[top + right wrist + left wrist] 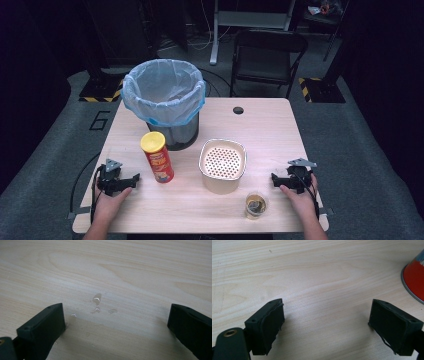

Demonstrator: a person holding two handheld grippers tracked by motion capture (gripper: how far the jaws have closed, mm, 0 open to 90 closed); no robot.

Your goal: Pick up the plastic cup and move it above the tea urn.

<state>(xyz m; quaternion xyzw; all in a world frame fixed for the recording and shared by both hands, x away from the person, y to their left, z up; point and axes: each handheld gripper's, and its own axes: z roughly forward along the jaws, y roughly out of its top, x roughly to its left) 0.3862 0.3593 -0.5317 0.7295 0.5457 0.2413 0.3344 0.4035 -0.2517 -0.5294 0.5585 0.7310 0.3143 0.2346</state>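
Observation:
My left gripper [131, 179] rests on the wooden table [265, 125] near its front left corner, held by a hand, jaws open and pointing at the red chips can [158, 156] with a yellow lid. In the left gripper view the left gripper [327, 312] has bare wood between its jaws, and the can's base [413, 280] sits at the right edge. My right gripper [275, 179] lies at the front right, also open. In the right gripper view the right gripper [116, 315] spans a few water drops [97, 301] on the wood.
A bin lined with a blue bag [163, 95] stands at the back left of the table. A cream tub with a perforated insert [222, 165] sits mid-table. A clear cup of brown liquid [255, 205] stands near the front edge. A folding chair [267, 57] stands behind the table.

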